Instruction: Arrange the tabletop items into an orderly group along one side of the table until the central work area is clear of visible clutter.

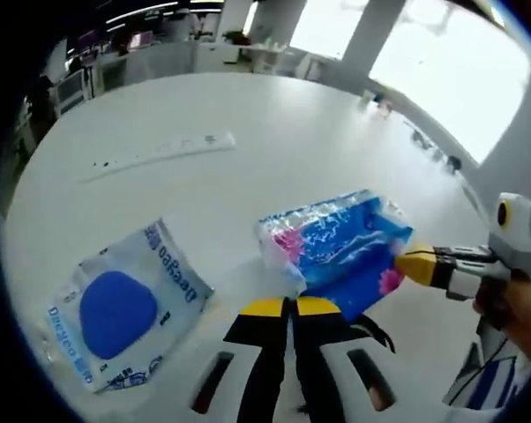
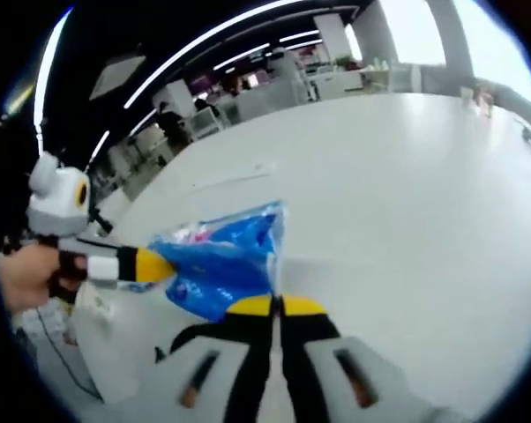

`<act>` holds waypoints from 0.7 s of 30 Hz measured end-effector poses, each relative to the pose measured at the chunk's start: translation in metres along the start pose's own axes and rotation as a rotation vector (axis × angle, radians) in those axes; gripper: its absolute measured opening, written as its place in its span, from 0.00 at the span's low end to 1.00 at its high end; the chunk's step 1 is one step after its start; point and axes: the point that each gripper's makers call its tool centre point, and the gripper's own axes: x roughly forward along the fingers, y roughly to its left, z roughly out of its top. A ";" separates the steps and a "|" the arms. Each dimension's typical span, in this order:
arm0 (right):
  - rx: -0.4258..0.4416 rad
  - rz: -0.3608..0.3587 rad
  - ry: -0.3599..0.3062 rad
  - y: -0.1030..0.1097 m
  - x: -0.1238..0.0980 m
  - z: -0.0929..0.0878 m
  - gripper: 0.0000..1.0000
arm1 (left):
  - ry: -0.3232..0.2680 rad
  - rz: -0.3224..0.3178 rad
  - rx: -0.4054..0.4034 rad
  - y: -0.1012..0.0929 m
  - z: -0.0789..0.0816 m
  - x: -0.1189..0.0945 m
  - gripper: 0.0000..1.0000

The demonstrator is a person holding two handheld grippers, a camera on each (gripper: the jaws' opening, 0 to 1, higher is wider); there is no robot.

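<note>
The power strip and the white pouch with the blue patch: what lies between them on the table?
Nothing: in the left gripper view, bare white table separates the power strip from the pouch.

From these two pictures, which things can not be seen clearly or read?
- Blue tissue pack: in the right gripper view, the left gripper and the right gripper cover its ends; the printing is blurred.
- White packet with the blue oval: in the left gripper view, the small print is too small to read.
- White power strip: far away in the left gripper view, its sockets are too small to count.
- Small items near the far table edge: too small to name.
</note>
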 end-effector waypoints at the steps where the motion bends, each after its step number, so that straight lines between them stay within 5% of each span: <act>1: 0.004 0.000 0.004 -0.001 0.001 -0.001 0.00 | 0.006 -0.001 0.002 -0.001 -0.001 0.002 0.00; 21: 0.028 -0.019 0.042 -0.026 0.011 -0.019 0.00 | 0.054 -0.004 0.017 -0.011 -0.013 0.029 0.00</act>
